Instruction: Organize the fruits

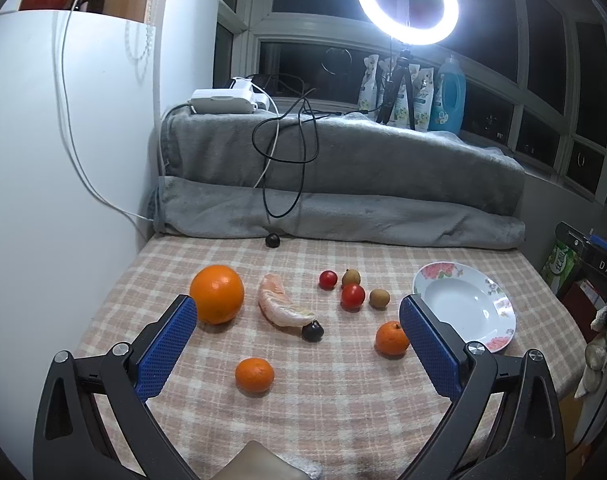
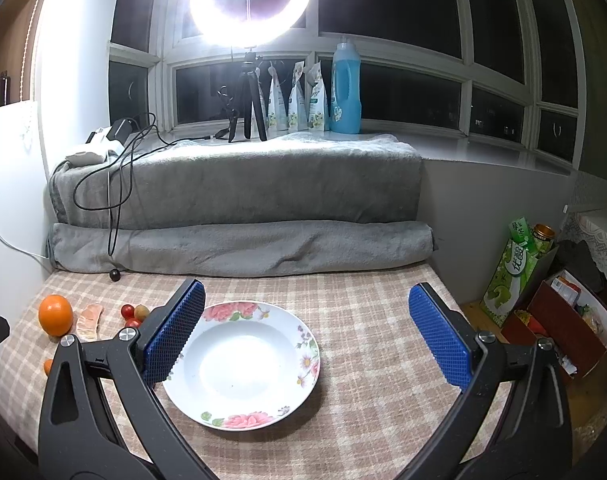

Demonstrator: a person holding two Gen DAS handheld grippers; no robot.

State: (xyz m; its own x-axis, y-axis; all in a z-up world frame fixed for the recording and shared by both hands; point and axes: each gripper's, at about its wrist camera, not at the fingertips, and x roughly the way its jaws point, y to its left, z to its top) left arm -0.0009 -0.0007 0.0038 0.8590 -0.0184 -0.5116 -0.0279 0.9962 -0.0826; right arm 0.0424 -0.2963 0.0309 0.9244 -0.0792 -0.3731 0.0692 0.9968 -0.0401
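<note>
In the left wrist view, fruit lies on the checked cloth: a big orange (image 1: 217,294), a peeled pomelo segment (image 1: 281,306), a dark grape (image 1: 312,331), two cherry tomatoes (image 1: 352,296), two brown longans (image 1: 379,298), and two small mandarins (image 1: 254,375) (image 1: 391,338). A white flowered plate (image 1: 499,312) sits empty at the right. My left gripper (image 1: 299,344) is open above the fruit. In the right wrist view my right gripper (image 2: 307,336) is open over the plate (image 2: 303,384). The orange (image 2: 55,315) and pomelo segment (image 2: 90,322) show at the left.
A rolled grey blanket (image 1: 343,216) bounds the table's far edge, with cables and a dark round object (image 1: 272,240) at its foot. A white wall is at the left. A ring light (image 1: 407,2) and bottles stand on the sill. Boxes (image 2: 559,316) sit past the table's right edge.
</note>
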